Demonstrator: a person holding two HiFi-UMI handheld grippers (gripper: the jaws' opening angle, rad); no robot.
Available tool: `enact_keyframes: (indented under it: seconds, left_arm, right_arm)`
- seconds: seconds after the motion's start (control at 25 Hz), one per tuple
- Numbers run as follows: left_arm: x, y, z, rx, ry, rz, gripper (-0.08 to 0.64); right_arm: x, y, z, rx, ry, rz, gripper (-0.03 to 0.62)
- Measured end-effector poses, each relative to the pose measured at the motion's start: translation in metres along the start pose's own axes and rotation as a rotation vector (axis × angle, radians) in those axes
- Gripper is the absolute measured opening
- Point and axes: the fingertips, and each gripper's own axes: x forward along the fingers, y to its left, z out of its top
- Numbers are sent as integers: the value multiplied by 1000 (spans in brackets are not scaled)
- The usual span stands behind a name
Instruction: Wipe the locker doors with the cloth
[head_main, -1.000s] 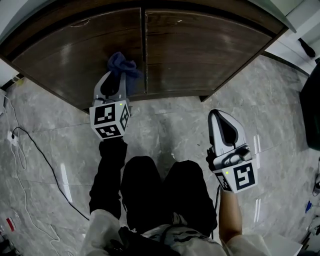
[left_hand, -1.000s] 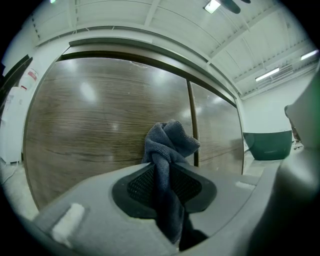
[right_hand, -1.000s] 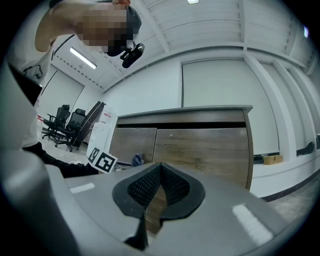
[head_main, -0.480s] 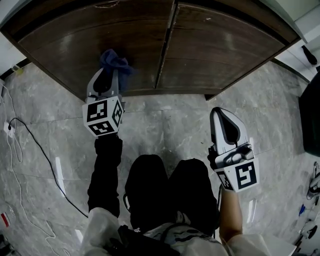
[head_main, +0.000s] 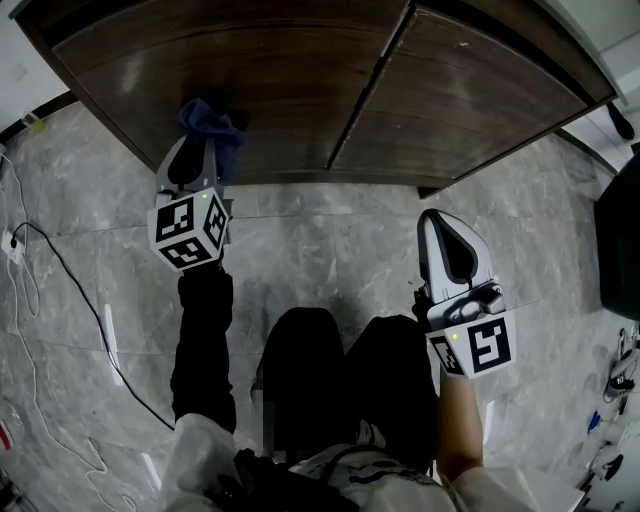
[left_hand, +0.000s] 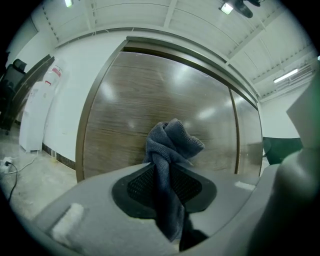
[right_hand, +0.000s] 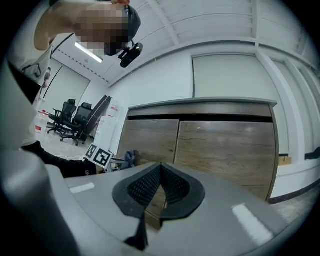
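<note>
We hold a dark blue cloth (head_main: 208, 120) pinched between the jaws of the left gripper (head_main: 197, 145). Its bunched end pokes out past the jaw tips and rests against the lower part of the left locker door (head_main: 260, 70), which is dark wood. The right locker door (head_main: 480, 95) stands just beside it. The right gripper (head_main: 440, 222) hangs well apart from the doors, over the grey marble floor (head_main: 320, 250). Its jaw tips are together with nothing between them.

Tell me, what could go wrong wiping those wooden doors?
The bunched dark blue cloth could slip from the left gripper, which pinches only a narrow fold. The wad is small, so hard jaw tips might scrape the dark brown wooden door. A black cable trails on the floor: a trip hazard.
</note>
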Motion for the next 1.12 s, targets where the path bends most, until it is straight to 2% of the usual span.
enact_keyframes:
  seconds: [0.32, 0.64, 0.88, 1.12]
  left_arm:
    - [-13, 52, -8, -11, 16, 78, 91]
    - [-23, 94, -15, -17, 24, 155, 91]
    - [-28, 113, -21, -21, 30, 192, 91]
    - [-26, 111, -31, -37, 23, 214, 87]
  right_arm:
    - [28, 16, -27, 64, 47, -2, 5]
    - [32, 26, -33, 86, 57, 2, 5]
    - [30, 31, -37, 93, 62, -2, 5]
    - [25, 26, -41, 96, 66, -16, 5]
